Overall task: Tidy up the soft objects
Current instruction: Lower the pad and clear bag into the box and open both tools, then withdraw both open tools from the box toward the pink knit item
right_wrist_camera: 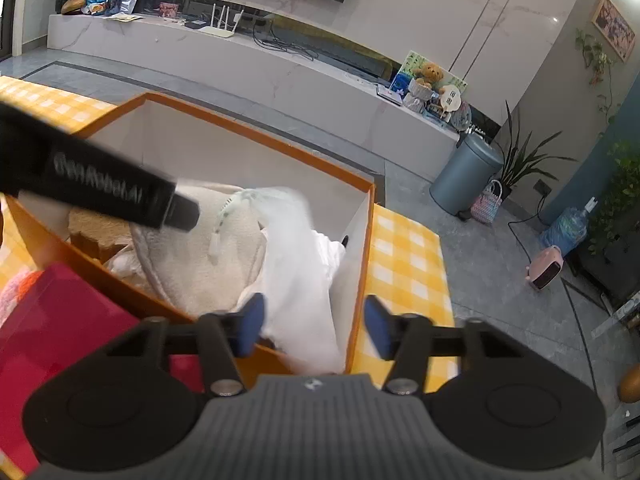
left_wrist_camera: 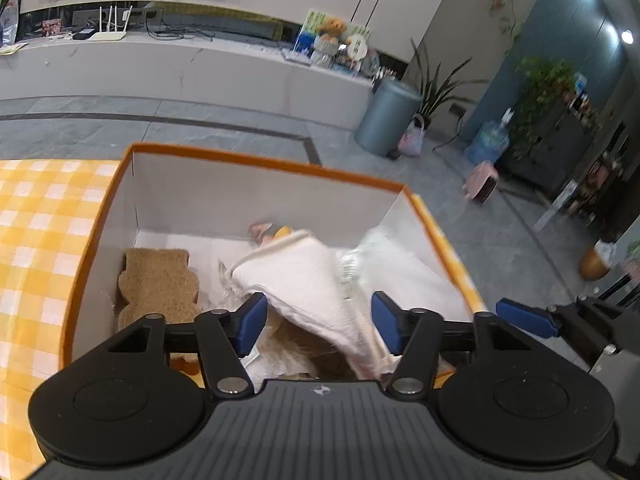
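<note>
An orange-rimmed box (left_wrist_camera: 256, 162) with white walls stands on a yellow checked cloth (left_wrist_camera: 36, 240). Inside lie a folded white towel (left_wrist_camera: 304, 276), a crumpled white garment (left_wrist_camera: 404, 268) and a brown bear-shaped pad (left_wrist_camera: 156, 284). My left gripper (left_wrist_camera: 319, 322) is open over the box, with the towel's lower end lying loose between its blue pads. One blue pad (left_wrist_camera: 528, 317) of my right gripper shows at the right. My right gripper (right_wrist_camera: 314, 328) is open at the box's near right corner, over the blurred white garment (right_wrist_camera: 300, 280). A cream fleece item (right_wrist_camera: 208, 256) lies beside it.
The left gripper's black casing (right_wrist_camera: 100, 184) crosses above the box (right_wrist_camera: 256, 136). A red box (right_wrist_camera: 60, 328) sits at the near left. Beyond the table are a grey floor, a grey bin (right_wrist_camera: 464, 176), a pink heater (right_wrist_camera: 546, 268) and a long white cabinet (right_wrist_camera: 240, 64).
</note>
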